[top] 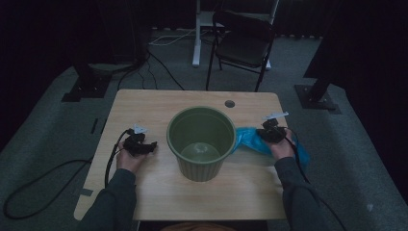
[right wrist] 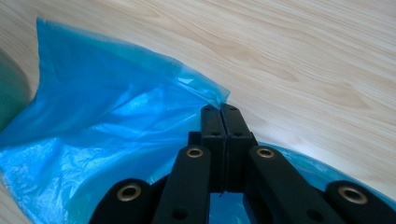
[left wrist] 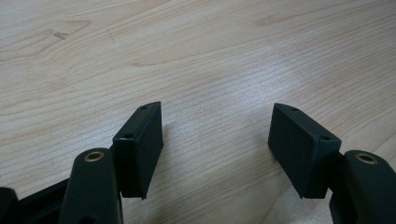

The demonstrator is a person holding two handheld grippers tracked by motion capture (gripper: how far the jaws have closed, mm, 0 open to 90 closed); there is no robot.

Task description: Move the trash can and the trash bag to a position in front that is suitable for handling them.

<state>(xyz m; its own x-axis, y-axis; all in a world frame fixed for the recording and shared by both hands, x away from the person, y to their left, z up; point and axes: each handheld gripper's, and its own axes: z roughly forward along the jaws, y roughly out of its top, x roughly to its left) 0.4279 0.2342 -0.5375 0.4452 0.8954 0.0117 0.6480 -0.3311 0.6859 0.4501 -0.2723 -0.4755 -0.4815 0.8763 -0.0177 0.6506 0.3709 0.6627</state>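
Right now the right hand-held gripper (right wrist: 223, 114) is clamped on the edge of a blue plastic bag (right wrist: 107, 140) lying on the surface (top: 144, 103) just right of the green bin (top: 201, 142), while the left hand-held gripper (left wrist: 217, 140) rests wide apart with nothing between its jaws. Held only by a thin edge, the slippery film could slide out or tear if pulled sharply, and a snag on the rim might tip the bin.

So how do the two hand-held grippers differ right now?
The left hand-held gripper has its jaws wide apart over bare table, holding nothing; the right hand-held gripper has its jaws shut on the blue plastic bag. The left sits left of the green bucket, the right on the other side. Both are black.
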